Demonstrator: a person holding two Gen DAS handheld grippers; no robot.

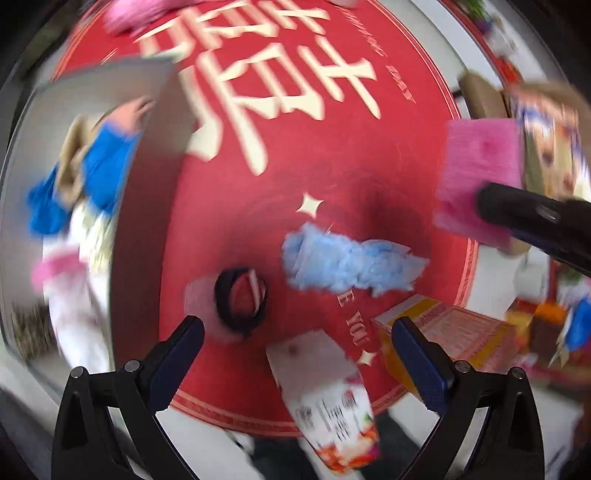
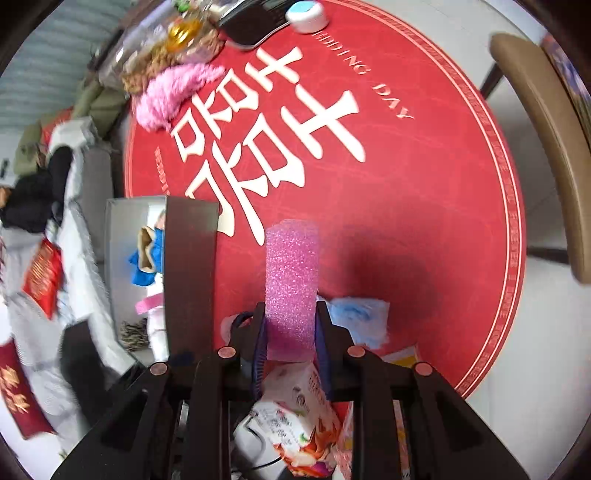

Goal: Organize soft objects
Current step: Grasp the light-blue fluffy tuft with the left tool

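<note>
My right gripper (image 2: 290,328) is shut on a pink foam block (image 2: 291,280) and holds it above the round red table (image 2: 424,184); the block also shows in the left wrist view (image 1: 480,173). My left gripper (image 1: 295,354) is open and empty over the table. Just ahead of it lie a fluffy blue cloth (image 1: 347,262) and a black hair tie (image 1: 242,299). A grey box (image 2: 122,258) at the table's left holds blue, pink and white soft items (image 1: 88,173). A pink fuzzy item (image 2: 173,94) lies at the table's far side.
A white snack carton (image 1: 328,398) and a yellow-and-pink box (image 1: 454,336) lie at the table's near edge. A chair (image 2: 546,147) stands on the right. A clear jar (image 2: 166,40), a black pad and a white-blue disc (image 2: 306,14) sit at the far edge.
</note>
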